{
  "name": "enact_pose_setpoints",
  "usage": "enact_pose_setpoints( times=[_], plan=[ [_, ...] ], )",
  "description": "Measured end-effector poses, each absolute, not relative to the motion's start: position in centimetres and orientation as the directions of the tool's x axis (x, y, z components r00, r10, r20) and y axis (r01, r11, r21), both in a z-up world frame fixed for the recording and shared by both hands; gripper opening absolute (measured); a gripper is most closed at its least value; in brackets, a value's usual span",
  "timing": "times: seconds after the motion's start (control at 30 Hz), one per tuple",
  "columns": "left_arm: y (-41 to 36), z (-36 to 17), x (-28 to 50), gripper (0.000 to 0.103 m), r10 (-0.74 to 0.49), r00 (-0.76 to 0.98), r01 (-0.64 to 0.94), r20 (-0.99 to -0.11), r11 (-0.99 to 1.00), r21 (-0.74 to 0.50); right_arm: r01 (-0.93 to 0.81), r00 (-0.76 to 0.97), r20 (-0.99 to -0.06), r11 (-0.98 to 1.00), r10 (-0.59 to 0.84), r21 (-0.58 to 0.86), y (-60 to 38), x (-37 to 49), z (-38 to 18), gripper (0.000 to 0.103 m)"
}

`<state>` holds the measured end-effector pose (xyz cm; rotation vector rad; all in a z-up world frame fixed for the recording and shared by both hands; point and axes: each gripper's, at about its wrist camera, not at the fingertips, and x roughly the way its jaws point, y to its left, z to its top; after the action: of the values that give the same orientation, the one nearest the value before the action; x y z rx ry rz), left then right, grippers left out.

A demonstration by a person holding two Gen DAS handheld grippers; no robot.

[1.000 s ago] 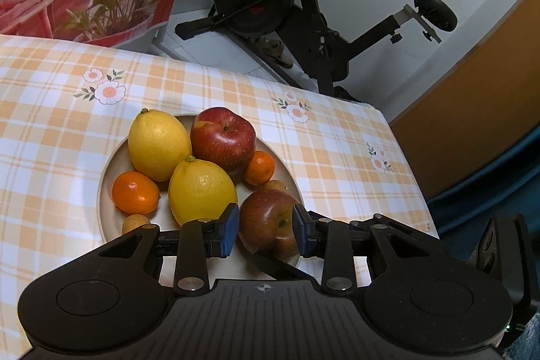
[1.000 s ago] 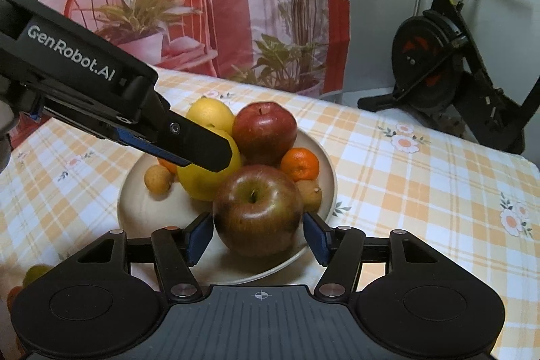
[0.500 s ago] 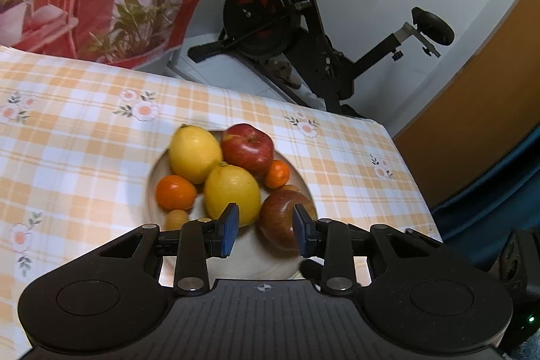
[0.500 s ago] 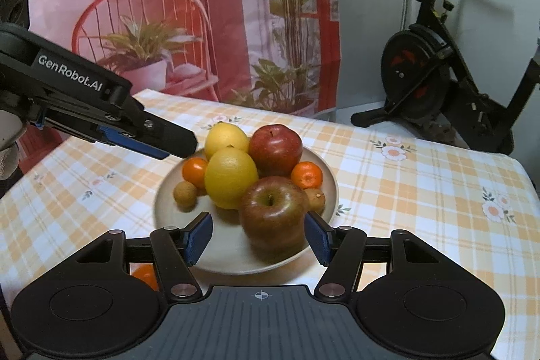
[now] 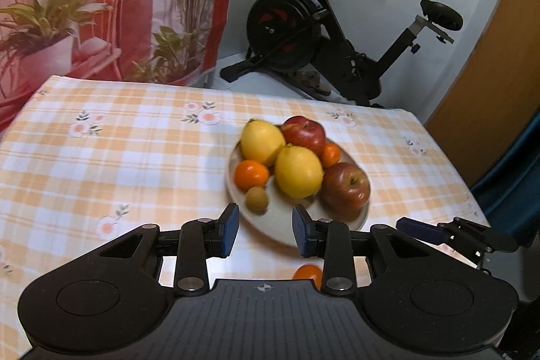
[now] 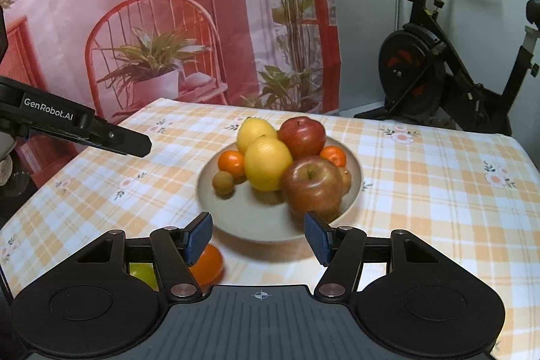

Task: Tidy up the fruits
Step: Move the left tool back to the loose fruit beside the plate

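Observation:
A beige plate point(image 5: 270, 226) point(image 6: 236, 218) on the checked tablecloth holds two lemons point(image 5: 298, 171) point(image 6: 267, 163), two red apples point(image 5: 345, 186) point(image 6: 312, 184), small oranges point(image 5: 251, 175) and small brown fruits point(image 5: 256, 198). My left gripper point(image 5: 265, 233) is open and empty, just short of the plate's near rim. My right gripper point(image 6: 258, 237) is open and empty, also short of the plate. A loose orange point(image 6: 206, 264) point(image 5: 307, 274) and a green fruit point(image 6: 144, 274) lie on the cloth under the right gripper's fingers. The left gripper's finger point(image 6: 101, 134) shows at the left of the right wrist view.
The table point(image 5: 101, 150) is covered by an orange-and-white checked cloth with flowers. An exercise bike point(image 5: 324, 32) stands behind it, and a printed backdrop point(image 6: 152, 22) hangs at the back left. A wooden door point(image 5: 489, 90) is at the right.
Both grippers have pulled back and up from the plate. The right gripper let go of the front apple, which stays on the plate. The loose orange came into view below.

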<state>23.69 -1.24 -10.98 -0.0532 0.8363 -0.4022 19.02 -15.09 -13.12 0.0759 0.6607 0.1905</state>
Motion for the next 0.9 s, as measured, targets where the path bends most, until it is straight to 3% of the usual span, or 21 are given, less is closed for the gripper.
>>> enact_pose_setpoints(
  times=[0.9],
  plan=[
    [2.1,-12.9,17.1,0.036,-0.3,0.646,0.253,-0.702,0.952,-0.174,-0.264,0.679,-0.662,0.947,0.318,0.184,-9.9,14.3,-15.2,0.055]
  ],
)
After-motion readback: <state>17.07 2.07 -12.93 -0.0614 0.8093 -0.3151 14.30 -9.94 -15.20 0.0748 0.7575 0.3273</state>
